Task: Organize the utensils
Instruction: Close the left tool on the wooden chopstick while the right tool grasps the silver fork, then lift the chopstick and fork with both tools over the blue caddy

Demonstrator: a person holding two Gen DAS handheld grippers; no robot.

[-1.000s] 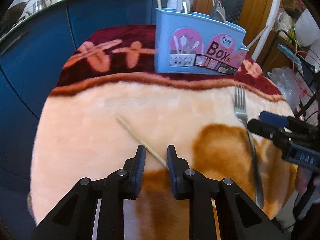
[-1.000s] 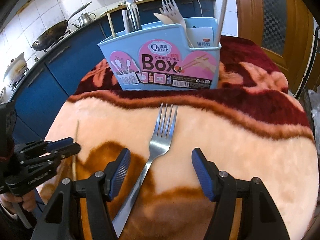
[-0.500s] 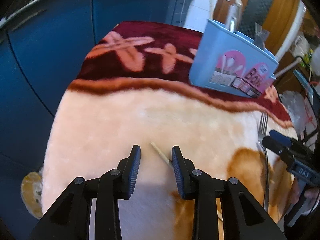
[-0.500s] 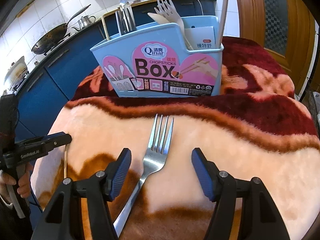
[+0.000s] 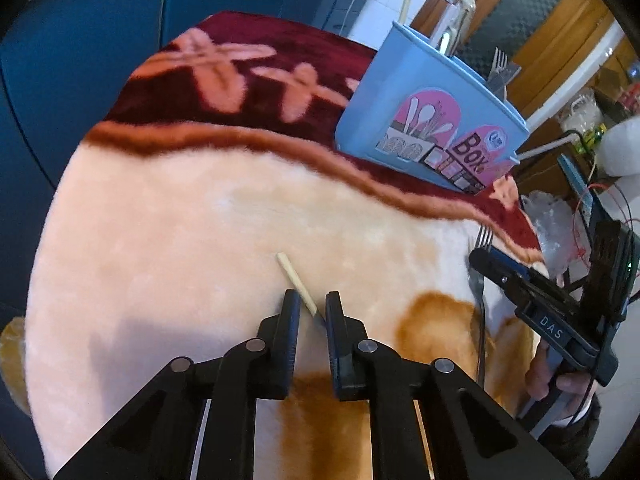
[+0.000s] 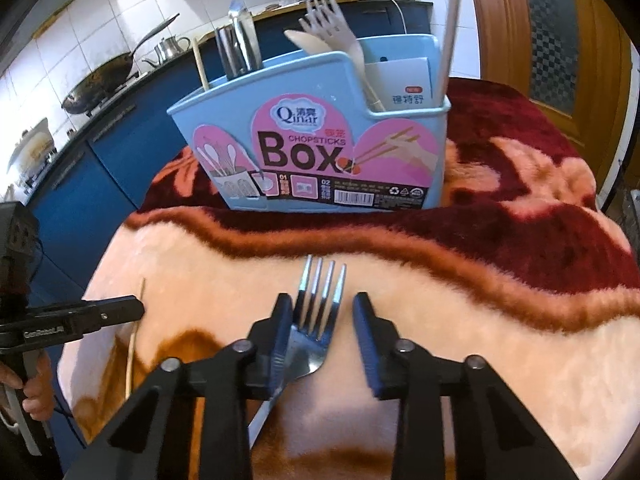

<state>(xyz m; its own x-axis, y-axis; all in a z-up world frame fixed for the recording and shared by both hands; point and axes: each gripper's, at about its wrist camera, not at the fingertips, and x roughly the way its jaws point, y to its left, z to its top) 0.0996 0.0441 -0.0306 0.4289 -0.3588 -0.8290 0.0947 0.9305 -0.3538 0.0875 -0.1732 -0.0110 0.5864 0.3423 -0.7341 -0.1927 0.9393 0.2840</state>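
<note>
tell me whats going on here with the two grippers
A person is tidying utensils off a plush blanket into the blue chopsticks box. The left gripper has just been closing around a wooden chopstick lying between its jaws. The right gripper has just been closing around a metal fork; a gap still shows on one side. Neither utensil is clearly lifted yet.

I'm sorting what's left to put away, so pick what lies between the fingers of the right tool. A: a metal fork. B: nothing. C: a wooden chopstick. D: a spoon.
A: in the right wrist view the fork lies on the blanket between the right tool fingers, tines toward the blue box.
</note>
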